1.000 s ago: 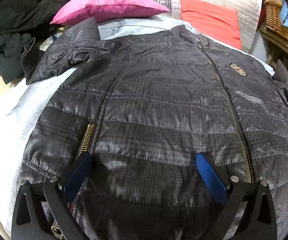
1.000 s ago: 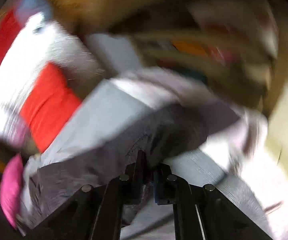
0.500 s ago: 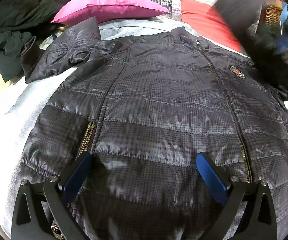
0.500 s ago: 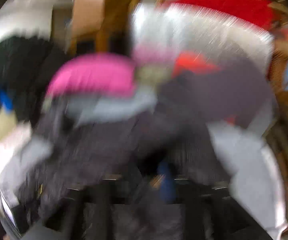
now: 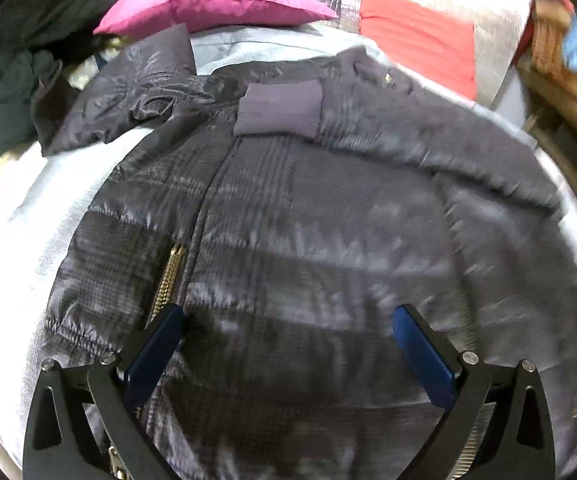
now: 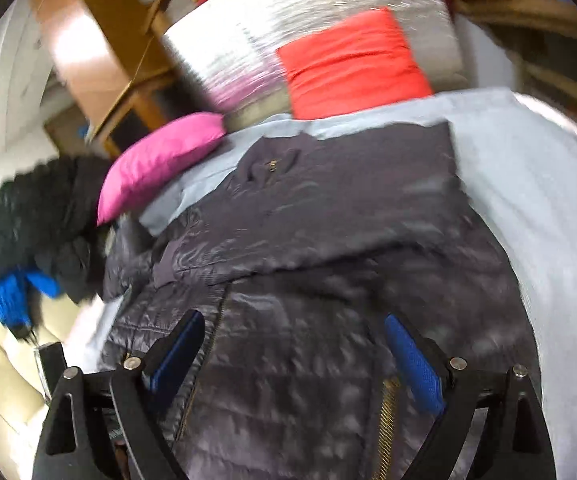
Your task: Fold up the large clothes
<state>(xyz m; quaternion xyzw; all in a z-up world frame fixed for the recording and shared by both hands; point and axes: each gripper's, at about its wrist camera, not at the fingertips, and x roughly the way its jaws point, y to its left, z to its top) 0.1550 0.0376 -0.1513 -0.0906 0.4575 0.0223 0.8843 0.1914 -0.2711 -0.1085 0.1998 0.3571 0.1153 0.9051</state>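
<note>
No brand name or lettering can be read anywhere on the jacket; motion blur smears the fabric, so any badge there may simply be lost to you.

Your left gripper stands wide open, its two blue pads apart over the lower front of the jacket with nothing pinched between them. Whether the pads graze the cloth is hard to say. Your right gripper has just been opening; its jaws now stand wide, and only the jacket lies below the gap, not gripped.

The jacket, dark and quilted, lies spread front-up on the pale grey bed sheet, filling the middle of the left wrist view. One sleeve lies folded across the chest from about 2 o'clock, ending in a ribbed cuff at 12 o'clock of the jacket's centre. The other sleeve sprawls out toward 10 o'clock.

Count: one jacket, two sleeves, one cuff showing. In the left view you see one brass pocket zip at 9 o'clock; the right view shows another zip near 5 o'clock. There are two cushions at the head of the bed: one pink pillow at 12 o'clock and one red pillow at 1 o'clock. One heap of dark clothes sits at 10 o'clock.
</note>
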